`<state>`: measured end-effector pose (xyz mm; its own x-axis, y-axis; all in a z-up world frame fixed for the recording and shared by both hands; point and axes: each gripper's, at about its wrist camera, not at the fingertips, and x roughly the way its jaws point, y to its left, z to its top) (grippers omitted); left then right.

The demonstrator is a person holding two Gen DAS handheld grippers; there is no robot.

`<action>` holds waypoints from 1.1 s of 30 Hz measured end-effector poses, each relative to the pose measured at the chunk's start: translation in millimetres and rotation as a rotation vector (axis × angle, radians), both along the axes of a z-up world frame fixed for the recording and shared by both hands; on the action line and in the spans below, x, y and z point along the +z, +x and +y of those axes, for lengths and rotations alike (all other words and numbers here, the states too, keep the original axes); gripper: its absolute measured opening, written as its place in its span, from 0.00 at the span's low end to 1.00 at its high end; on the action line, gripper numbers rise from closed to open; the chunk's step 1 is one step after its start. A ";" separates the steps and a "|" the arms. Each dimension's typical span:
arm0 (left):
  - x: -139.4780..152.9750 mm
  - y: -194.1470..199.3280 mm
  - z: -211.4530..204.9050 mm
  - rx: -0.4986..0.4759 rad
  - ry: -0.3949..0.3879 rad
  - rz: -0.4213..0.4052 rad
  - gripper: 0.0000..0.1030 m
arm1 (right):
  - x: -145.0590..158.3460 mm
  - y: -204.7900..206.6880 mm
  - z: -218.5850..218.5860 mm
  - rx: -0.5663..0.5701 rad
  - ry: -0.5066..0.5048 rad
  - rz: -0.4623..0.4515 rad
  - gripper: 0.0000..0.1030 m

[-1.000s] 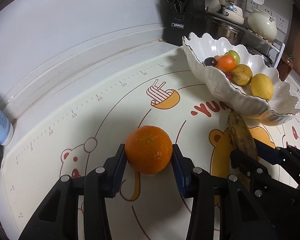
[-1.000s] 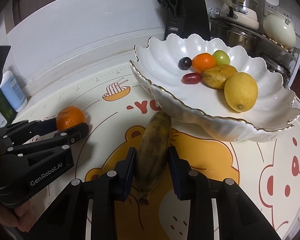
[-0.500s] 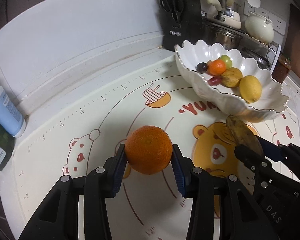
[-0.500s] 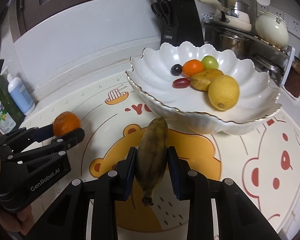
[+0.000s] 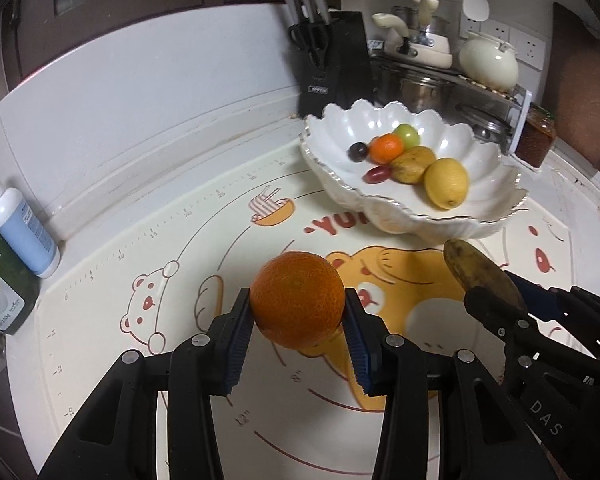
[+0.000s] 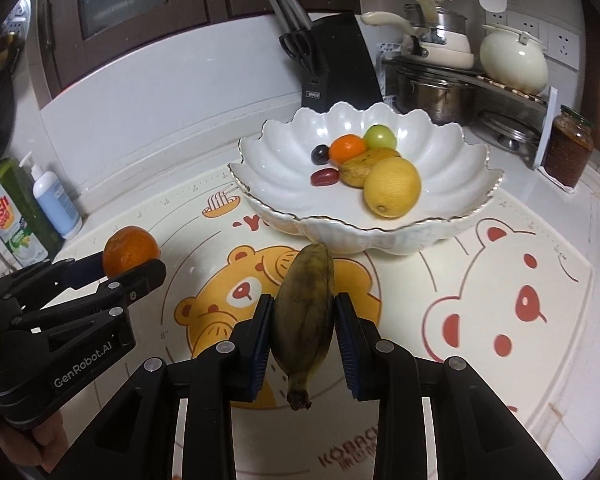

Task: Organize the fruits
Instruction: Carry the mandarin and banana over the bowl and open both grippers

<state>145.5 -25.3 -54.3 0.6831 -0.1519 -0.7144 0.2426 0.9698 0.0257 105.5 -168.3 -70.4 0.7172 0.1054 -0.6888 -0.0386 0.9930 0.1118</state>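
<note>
My left gripper (image 5: 298, 314) is shut on an orange (image 5: 297, 299) and holds it above the bear-print mat (image 5: 148, 264). My right gripper (image 6: 303, 322) is shut on a dark overripe banana (image 6: 305, 314), also lifted off the mat. The white scalloped bowl (image 6: 440, 152) stands beyond both grippers and holds a lemon (image 6: 392, 187), a small orange, a green fruit, a brown fruit and two dark small fruits. In the left wrist view the bowl (image 5: 488, 196) is at upper right and the banana (image 5: 482, 276) at right. The orange (image 6: 130, 250) shows at left in the right wrist view.
A black knife block (image 6: 334, 66) stands behind the bowl. Pots and a cream kettle (image 6: 514, 60) sit on a rack at back right, with a jar (image 6: 568, 150) beside it. Soap bottles (image 5: 22, 226) stand at the mat's left edge.
Both grippers have risen and drawn back from the bowl, lifting the orange and the banana off the mat. The bowl now looks farther away and lower in both views.
</note>
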 end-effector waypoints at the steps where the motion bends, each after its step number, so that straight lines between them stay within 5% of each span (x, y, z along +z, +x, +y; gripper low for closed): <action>1: 2.2 -2.0 -2.1 -0.004 -0.002 -0.003 0.42 | 1.4 -2.8 -1.7 0.000 0.002 -0.003 0.31; 15: 36.9 -14.2 -36.2 -0.071 -0.030 -0.071 0.42 | 41.4 -25.8 -33.3 -0.035 0.005 -0.097 0.31; 33: 58.0 21.8 -81.2 -0.110 -0.067 -0.096 0.42 | 68.5 6.0 -79.6 -0.105 -0.031 -0.142 0.31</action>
<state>167.3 -106.5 3.7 0.7245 -0.2742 -0.6324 0.3465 0.9380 -0.0096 111.5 -247.9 -1.9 0.8137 0.0057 -0.5812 0.0519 0.9953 0.0823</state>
